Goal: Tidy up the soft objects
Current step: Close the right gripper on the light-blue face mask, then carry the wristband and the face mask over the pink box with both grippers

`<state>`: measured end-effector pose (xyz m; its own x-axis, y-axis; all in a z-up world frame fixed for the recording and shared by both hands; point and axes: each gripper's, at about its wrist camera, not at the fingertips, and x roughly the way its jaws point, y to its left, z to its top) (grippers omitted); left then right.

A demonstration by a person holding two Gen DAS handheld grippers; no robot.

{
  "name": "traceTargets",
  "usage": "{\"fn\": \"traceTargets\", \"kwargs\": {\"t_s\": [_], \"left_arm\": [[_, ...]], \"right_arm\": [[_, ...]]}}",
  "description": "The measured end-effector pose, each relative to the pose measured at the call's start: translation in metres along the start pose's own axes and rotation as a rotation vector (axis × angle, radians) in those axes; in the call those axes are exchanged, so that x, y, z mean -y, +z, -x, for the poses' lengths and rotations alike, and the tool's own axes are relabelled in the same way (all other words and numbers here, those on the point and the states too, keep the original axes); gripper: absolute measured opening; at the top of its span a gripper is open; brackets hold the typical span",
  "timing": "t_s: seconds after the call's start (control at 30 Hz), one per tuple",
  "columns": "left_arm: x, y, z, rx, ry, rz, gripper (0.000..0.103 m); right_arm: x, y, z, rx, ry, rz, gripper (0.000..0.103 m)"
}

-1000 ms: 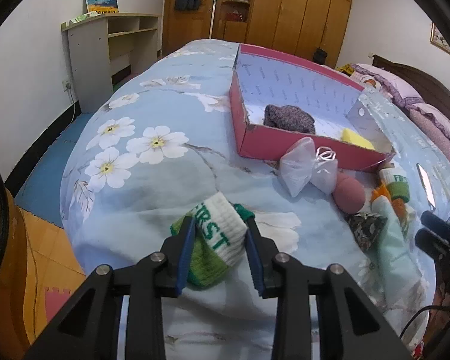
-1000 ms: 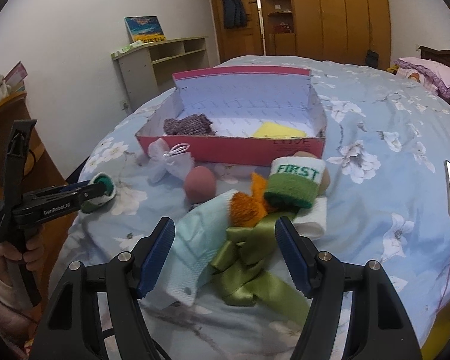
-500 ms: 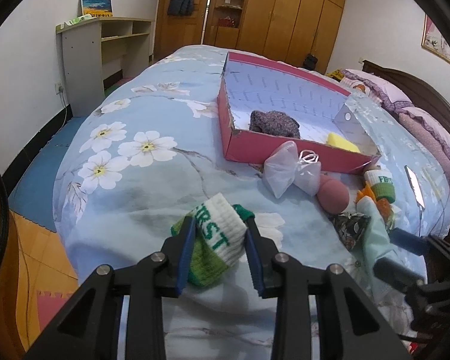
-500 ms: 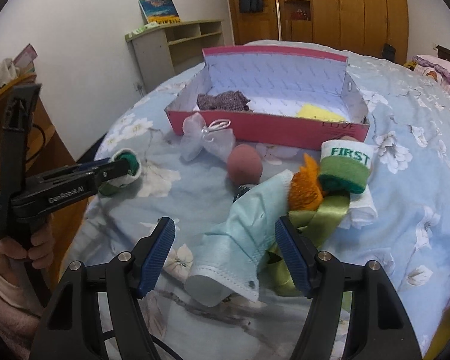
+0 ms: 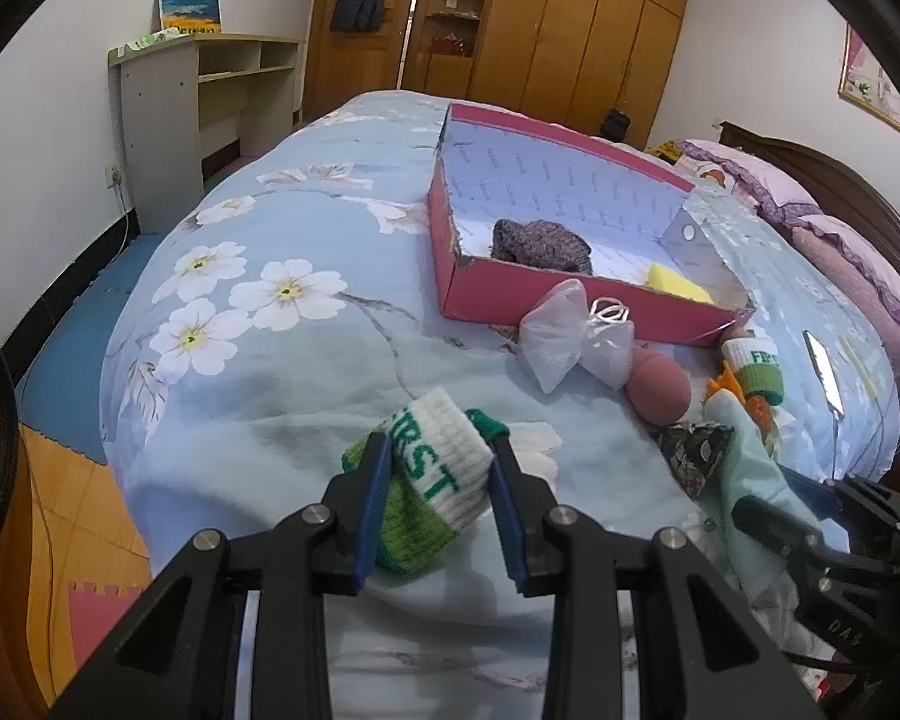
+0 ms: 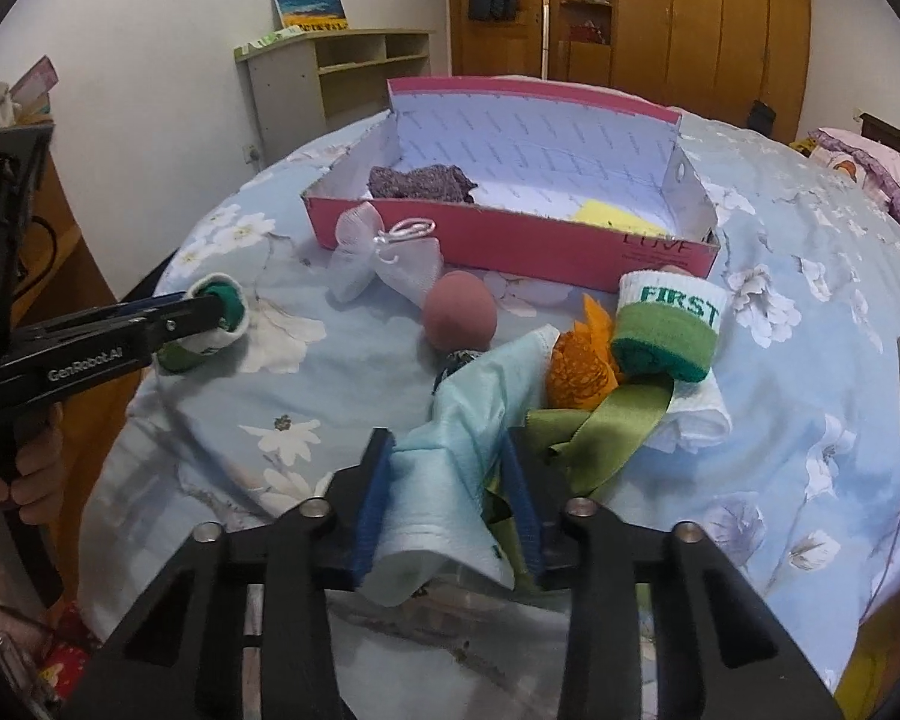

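Left gripper: fingers clamped on the rolled green-and-white sock, near the bed's foot edge.
Right gripper: fingers closing, pressing the pale blue mask.
Pink box: mid-bed, holding a purple knit.

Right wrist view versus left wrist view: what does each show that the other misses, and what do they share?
Only the right wrist view shows the green ribbon, the white folded cloth and the hand holding the left gripper. Only the left wrist view shows the framed picture on the wall. Both show the pink box, the wristband clamped by the left gripper, and the right gripper closing on the mint face mask.
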<state>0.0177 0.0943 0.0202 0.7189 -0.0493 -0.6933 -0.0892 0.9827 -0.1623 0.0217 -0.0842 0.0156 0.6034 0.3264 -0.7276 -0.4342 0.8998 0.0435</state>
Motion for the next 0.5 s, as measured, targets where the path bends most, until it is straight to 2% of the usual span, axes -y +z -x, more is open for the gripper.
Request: {"fn": "traceTargets", "kwargs": {"t_s": [0.2, 0.5], "left_arm": [[0.004, 0.001, 0.002, 0.005, -0.002, -0.009, 0.034], [0.010, 0.003, 0.010, 0.014, -0.027, -0.013, 0.034]], "right_arm": [[0.006, 0.002, 0.008, 0.023, 0.035, -0.040, 0.026], [0.007, 0.005, 0.037, 0.110, 0.103, -0.041, 0.025]]}}
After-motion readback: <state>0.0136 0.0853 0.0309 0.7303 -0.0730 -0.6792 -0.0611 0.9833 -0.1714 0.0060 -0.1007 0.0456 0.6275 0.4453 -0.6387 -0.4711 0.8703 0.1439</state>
